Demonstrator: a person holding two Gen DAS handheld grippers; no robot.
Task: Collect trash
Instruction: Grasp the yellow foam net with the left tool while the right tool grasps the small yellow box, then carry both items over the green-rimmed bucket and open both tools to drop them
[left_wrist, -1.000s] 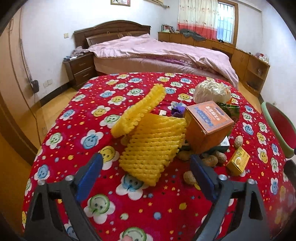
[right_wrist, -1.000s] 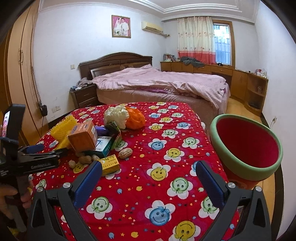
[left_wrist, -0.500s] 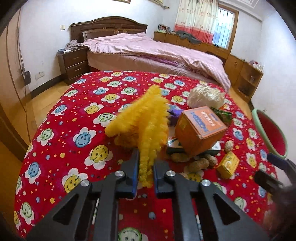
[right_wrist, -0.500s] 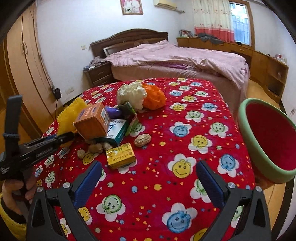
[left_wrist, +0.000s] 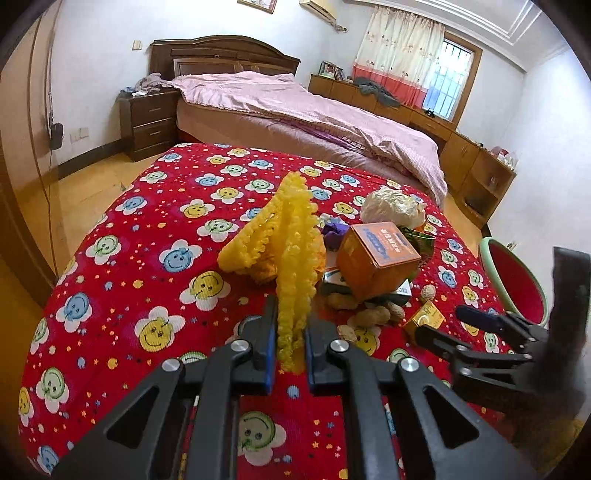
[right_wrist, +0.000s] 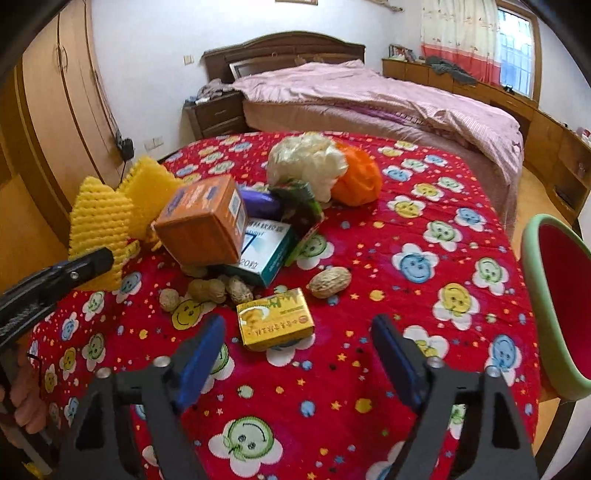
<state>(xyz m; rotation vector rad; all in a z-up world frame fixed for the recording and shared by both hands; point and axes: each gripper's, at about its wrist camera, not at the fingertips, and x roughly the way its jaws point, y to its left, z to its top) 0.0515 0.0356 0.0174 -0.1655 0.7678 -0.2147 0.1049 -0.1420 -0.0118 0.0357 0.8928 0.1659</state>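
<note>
My left gripper (left_wrist: 291, 332) is shut on the near end of a yellow foam net (left_wrist: 291, 258), which stands folded upright off the red smiley tablecloth (left_wrist: 147, 266). The same net (right_wrist: 99, 218) shows at the left of the right wrist view, with one left finger (right_wrist: 88, 263) in front of it. My right gripper (right_wrist: 297, 334) hangs low over the cloth and its jaws are closing. A small yellow box (right_wrist: 275, 325) lies between its fingers, and the pads stand clear of it. A red bin with a green rim (right_wrist: 535, 280) stands off the table's right edge.
Behind the yellow box lie several peanuts (right_wrist: 330, 282), an orange carton (right_wrist: 201, 225) leaning on a teal medicine box (right_wrist: 267, 254), a white crumpled bag (right_wrist: 306, 158) and an orange bag (right_wrist: 358, 177). A bed (right_wrist: 369, 96) stands beyond the table.
The left gripper shut on the foam net and raised it, folding it upright. The right gripper came forward and down to the yellow box, and its jaws have narrowed.
</note>
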